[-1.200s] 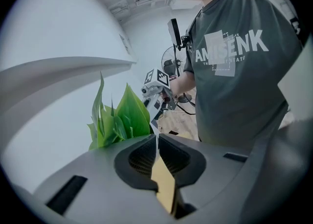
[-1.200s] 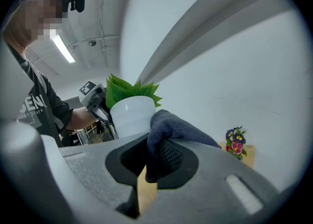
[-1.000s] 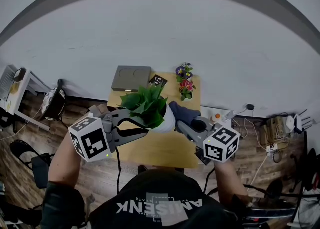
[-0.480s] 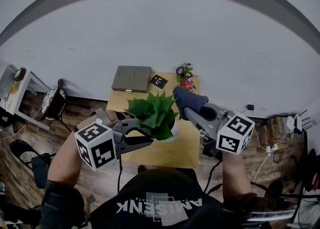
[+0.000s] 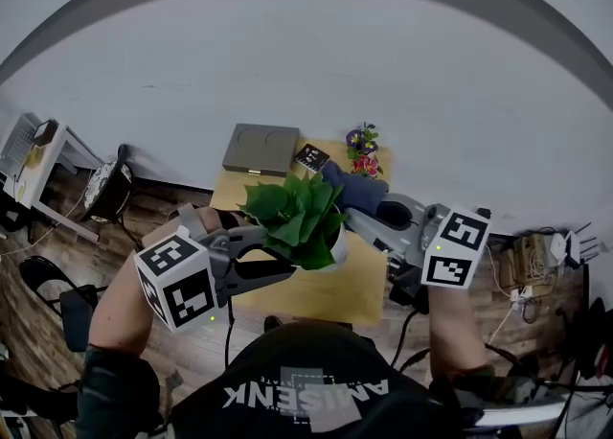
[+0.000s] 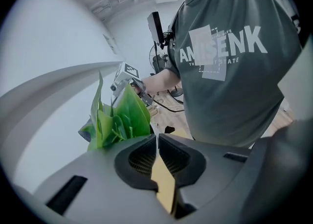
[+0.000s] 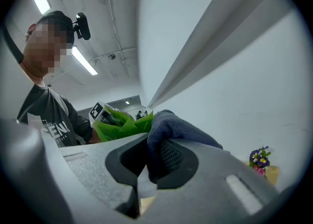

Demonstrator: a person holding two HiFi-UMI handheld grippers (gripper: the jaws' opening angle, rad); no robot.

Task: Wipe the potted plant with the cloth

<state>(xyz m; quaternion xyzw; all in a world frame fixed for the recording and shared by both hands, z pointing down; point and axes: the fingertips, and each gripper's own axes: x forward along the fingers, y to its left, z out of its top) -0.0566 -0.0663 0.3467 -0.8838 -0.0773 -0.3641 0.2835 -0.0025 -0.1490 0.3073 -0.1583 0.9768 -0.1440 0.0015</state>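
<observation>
The potted plant [image 5: 292, 217] has broad green leaves and a white pot [image 5: 337, 249], and sits over the middle of the small wooden table [image 5: 316, 298]. My left gripper [image 5: 283, 265] reaches in under the leaves from the left. Its jaws are shut, with a thin white sliver of the pot's rim [image 6: 156, 141] between the tips, and the leaves [image 6: 120, 118] stand just beyond. My right gripper [image 5: 356, 209] is shut on a dark blue cloth [image 5: 350, 190]. The cloth [image 7: 171, 127] bulges out of the jaws against the leaves [image 7: 122, 125] at the plant's far right side.
At the table's back edge lie a grey flat box [image 5: 261, 148] and a small black patterned card [image 5: 308, 155]. A small pot of purple and red flowers [image 5: 362, 150] stands beside them. A chair [image 5: 105, 193] is on the floor to the left, and cables [image 5: 536, 250] lie to the right.
My right gripper has carried the cloth from beside the pot's right side up and back to the leaves' far right edge. The left gripper and plant shifted slightly toward me.
</observation>
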